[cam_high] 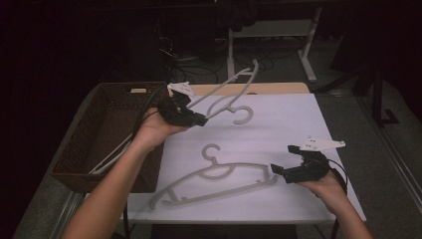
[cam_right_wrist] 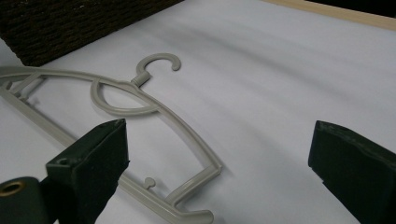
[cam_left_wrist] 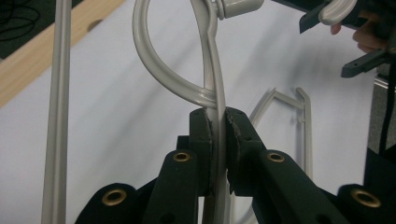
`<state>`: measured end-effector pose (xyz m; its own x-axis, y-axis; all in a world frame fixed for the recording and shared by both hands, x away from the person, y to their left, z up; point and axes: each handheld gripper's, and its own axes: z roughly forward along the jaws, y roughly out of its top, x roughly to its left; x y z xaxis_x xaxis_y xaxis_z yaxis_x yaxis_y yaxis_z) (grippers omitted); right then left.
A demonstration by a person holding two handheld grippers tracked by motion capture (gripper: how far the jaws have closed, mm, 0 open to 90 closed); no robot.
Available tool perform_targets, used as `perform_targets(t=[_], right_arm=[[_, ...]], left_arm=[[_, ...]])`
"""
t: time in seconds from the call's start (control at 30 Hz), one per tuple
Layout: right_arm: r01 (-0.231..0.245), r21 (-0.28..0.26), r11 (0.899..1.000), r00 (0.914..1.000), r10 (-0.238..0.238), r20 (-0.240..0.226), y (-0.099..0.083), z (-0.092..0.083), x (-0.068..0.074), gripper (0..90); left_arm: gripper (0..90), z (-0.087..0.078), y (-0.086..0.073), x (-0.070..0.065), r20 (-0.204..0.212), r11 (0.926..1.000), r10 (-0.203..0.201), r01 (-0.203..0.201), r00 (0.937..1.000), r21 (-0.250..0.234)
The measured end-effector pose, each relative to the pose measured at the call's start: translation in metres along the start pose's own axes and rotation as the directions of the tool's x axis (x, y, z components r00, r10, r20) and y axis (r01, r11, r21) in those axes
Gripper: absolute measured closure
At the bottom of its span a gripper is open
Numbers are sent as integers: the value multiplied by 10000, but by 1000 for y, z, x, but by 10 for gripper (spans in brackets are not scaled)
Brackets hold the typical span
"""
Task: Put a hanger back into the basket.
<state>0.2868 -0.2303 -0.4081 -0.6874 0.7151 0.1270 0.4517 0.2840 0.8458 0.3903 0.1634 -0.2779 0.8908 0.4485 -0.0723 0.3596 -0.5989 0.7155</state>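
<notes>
Nearest to the person, the right gripper (cam_high: pixel 283 172) is sitting low at the right side of the desk (cam_high: pixel 298 129), held in the right hand (cam_high: pixel 326 184). Its jaws are standing wide apart and are gripping nothing. In the right gripper view, the white sheet is showing between them.

Just to the left of those jaws, a pale hanger (cam_high: pixel 219 181) is lying flat on the white sheet. Its hook is pointing away from the person. The end of the hanger is lying just beside the right gripper, and it is hard to tell if they are touching.

A bit farther off, the left hand (cam_high: pixel 154 129) is holding the left gripper (cam_high: pixel 201 119) up in the air. Its jaws are clenched on a second hanger (cam_high: pixel 231 92), pinching the thin bar where the loop meets it. This hanger is hanging above the desk, tilted, with its long arm sticking up and away.

To the left of that hand, a brown woven basket (cam_high: pixel 107 124) is sitting at the edge of the desk. Something pale and thin is lying inside it, maybe another hanger.
</notes>
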Motion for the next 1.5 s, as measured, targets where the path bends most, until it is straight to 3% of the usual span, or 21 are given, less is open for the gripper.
perform_targets(t=[0.17, 0.3, 0.6, 0.87, 1.07, 1.43, 1.5], right_arm=[[1, 32, 10000, 10000, -1, -12, 0, 1, 1, 42], [-33, 54, 10000, 10000, 33, -1, 0, 2, 1, 42], [17, 139, 9999, 10000, -17, -38, 1, 5, 2, 42], [-47, 162, 9999, 10000, 47, -12, 1, 6, 2, 42], [-22, 200, 9998, 10000, 23, -8, 1, 7, 1, 42], [-42, 183, 9998, 10000, 41, 31, 0, 7, 1, 42], [-56, 187, 9998, 10000, 55, 35, 0, 7, 1, 43]], left_arm=[[824, -41, -14, 14, -321, 9997, -193, 189, 9993, -147], [823, -74, -34, 25, -746, 9986, -484, 466, 9960, -248], [823, -114, -86, 45, -1247, 9932, -1165, 1146, 9853, -221], [823, -133, -133, 59, -1494, 9847, -1741, 1726, 9733, -232], [823, -136, -159, 69, -1522, 9767, -2132, 2144, 9651, -86], [821, -136, -187, 76, -1494, 9659, -2546, 2588, 9554, 91], [821, -137, -191, 77, -1439, 9658, -2551, 2592, 9561, 103]])
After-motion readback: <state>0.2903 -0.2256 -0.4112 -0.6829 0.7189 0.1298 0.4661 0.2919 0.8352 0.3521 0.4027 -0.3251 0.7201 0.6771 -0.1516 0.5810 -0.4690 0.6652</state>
